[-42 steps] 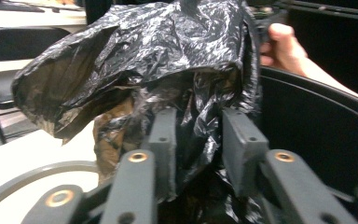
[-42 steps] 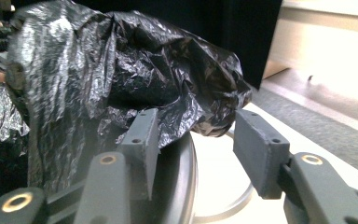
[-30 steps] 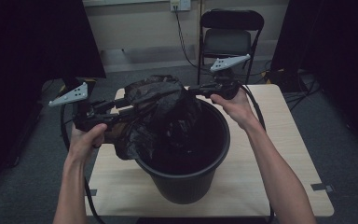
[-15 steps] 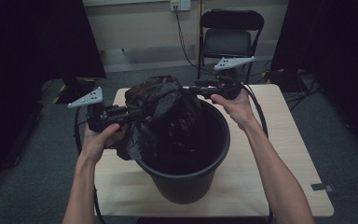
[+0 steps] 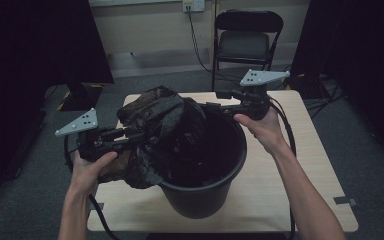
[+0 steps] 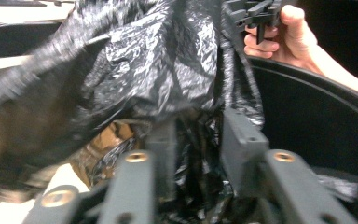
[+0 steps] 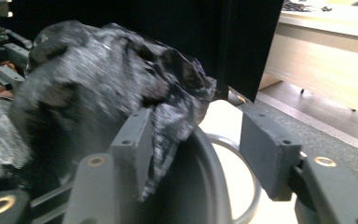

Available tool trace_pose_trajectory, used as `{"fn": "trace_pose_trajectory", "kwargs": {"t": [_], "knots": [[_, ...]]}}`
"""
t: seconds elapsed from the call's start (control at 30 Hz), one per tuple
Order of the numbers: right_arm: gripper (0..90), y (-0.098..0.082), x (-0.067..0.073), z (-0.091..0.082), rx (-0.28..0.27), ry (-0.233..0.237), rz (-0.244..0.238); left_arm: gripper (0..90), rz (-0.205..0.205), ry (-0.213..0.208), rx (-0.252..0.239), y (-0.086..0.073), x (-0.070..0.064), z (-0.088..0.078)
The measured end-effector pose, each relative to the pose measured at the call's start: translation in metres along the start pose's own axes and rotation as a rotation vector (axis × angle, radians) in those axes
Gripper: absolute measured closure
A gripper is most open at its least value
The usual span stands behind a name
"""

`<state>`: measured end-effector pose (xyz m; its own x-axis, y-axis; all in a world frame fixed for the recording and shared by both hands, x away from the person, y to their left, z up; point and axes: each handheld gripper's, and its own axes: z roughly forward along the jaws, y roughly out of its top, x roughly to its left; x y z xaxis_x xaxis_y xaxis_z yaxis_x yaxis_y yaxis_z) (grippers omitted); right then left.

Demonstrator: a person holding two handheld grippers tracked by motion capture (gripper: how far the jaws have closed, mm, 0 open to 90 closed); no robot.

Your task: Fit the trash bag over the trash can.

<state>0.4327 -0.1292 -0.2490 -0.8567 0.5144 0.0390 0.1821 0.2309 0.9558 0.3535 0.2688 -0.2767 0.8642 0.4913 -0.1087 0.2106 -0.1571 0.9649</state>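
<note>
A black bucket point(image 5: 200, 200) stands on the wooden table point(image 5: 290, 200). A crumpled black trash bag point(image 5: 160, 120) is heaped over its left and far rim. My left gripper point(image 5: 142, 139) reaches into the bag from the left. Its jaws have just been opening, and loose bag film point(image 6: 158, 70) hangs between them point(image 6: 203, 144) without being pinched. My right gripper point(image 5: 212, 107) is at the far rim. Its jaws have just been opening too and stand wide point(image 7: 205, 140) astride the bucket rim point(image 7: 209, 163), the bag's edge point(image 7: 98, 79) lying against the left jaw.
A black folding chair point(image 5: 247, 35) stands behind the table, below a cable from a wall outlet. Dark curtains hang on both sides. Bare table top lies right of the bucket. Cables trail from both grippers.
My left hand pushed right into the bag, then drew back toward the near left. My right hand slid right along the far rim, away from the bag heap.
</note>
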Motion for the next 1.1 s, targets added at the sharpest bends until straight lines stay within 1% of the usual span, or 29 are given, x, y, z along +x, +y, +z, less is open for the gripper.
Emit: {"fn": "trace_pose_trajectory", "kwargs": {"t": [0.03,0.1,0.13,0.17,0.23,0.27,0.3,0.33,0.4,0.43,0.47,0.5,0.53,0.6,0.63,0.67,0.7,0.73,0.77,0.8,0.83,0.9,0.93,1.0,1.07,1.1], "knots": [[42.5,0.002,0.002,0.000,0.001,0.004,-0.003,64.1,0.011,0.000,-0.011,0.005,0.000,-0.002],[41.5,0.007,0.007,0.001,-0.007,0.011,-0.012,63.6,0.020,-0.012,-0.029,0.012,0.003,-0.005],[40.5,0.011,0.010,0.002,-0.009,0.015,-0.019,62.8,0.019,-0.011,-0.037,0.015,0.004,-0.005],[39.9,0.013,0.012,0.003,-0.010,0.019,-0.024,62.8,0.009,-0.008,-0.050,0.019,0.008,-0.003],[39.0,0.019,0.015,0.005,-0.010,0.027,-0.036,62.0,0.005,-0.006,-0.050,0.025,0.011,0.002],[37.9,0.023,0.017,0.007,-0.010,0.031,-0.039,66.0,0.007,-0.007,-0.050,0.027,0.011,0.005],[36.7,0.025,0.018,0.009,-0.011,0.036,-0.041,72.1,0.009,-0.001,-0.058,0.030,0.011,0.009],[35.3,0.028,0.020,0.010,-0.014,0.042,-0.045,78.1,0.011,-0.006,-0.062,0.034,0.010,0.014],[33.9,0.032,0.023,0.013,-0.024,0.052,-0.051,85.4,0.023,-0.018,-0.063,0.041,0.007,0.023],[33.1,0.035,0.025,0.015,-0.030,0.061,-0.053,87.7,0.024,-0.023,-0.063,0.044,0.005,0.028],[32.4,0.037,0.027,0.016,-0.033,0.073,-0.057,88.6,0.033,-0.027,-0.055,0.048,0.003,0.032],[32.2,0.039,0.029,0.018,-0.036,0.085,-0.061,89.2,0.036,-0.027,-0.049,0.051,0.001,0.037],[32.2,0.041,0.031,0.020,-0.040,0.094,-0.067,89.4,0.033,-0.036,-0.050,0.054,0.000,0.042],[32.5,0.044,0.035,0.025,-0.037,0.100,-0.072,89.7,0.036,-0.073,-0.052,0.060,-0.003,0.050],[37.1,0.045,0.036,0.028,-0.033,0.102,-0.076,89.7,0.035,-0.083,-0.055,0.061,-0.005,0.052],[52.6,0.045,0.036,0.029,-0.027,0.105,-0.083,89.6,0.030,-0.094,-0.061,0.062,-0.006,0.054],[66.1,0.044,0.037,0.030,-0.024,0.104,-0.102,89.1,0.029,-0.098,-0.064,0.063,-0.006,0.055],[78.1,0.043,0.037,0.030,-0.014,0.094,-0.111,86.0,0.032,-0.095,-0.060,0.063,-0.007,0.055],[85.9,0.042,0.036,0.030,-0.011,0.096,-0.118,82.0,0.030,-0.089,-0.057,0.062,-0.007,0.055],[90.0,0.040,0.035,0.027,-0.010,0.093,-0.126,76.7,0.030,-0.087,-0.054,0.061,-0.005,0.052],[90.0,0.038,0.033,0.024,-0.015,0.084,-0.123,73.0,0.028,-0.091,-0.058,0.060,-0.003,0.050],[90.0,0.033,0.028,0.017,-0.019,0.076,-0.116,68.5,0.014,-0.098,-0.077,0.058,0.003,0.044],[90.0,0.032,0.026,0.015,-0.017,0.069,-0.115,68.3,0.007,-0.094,-0.085,0.056,0.007,0.040],[90.0,0.025,0.021,0.007,-0.012,0.050,-0.116,67.5,-0.009,-0.065,-0.094,0.053,0.013,0.033],[90.0,0.019,0.016,0.000,-0.011,0.033,-0.107,65.9,-0.028,-0.056,-0.112,0.049,0.020,0.025],[90.0,0.016,0.014,-0.003,-0.011,0.028,-0.103,65.3,-0.044,-0.042,-0.121,0.047,0.024,0.021]]}}
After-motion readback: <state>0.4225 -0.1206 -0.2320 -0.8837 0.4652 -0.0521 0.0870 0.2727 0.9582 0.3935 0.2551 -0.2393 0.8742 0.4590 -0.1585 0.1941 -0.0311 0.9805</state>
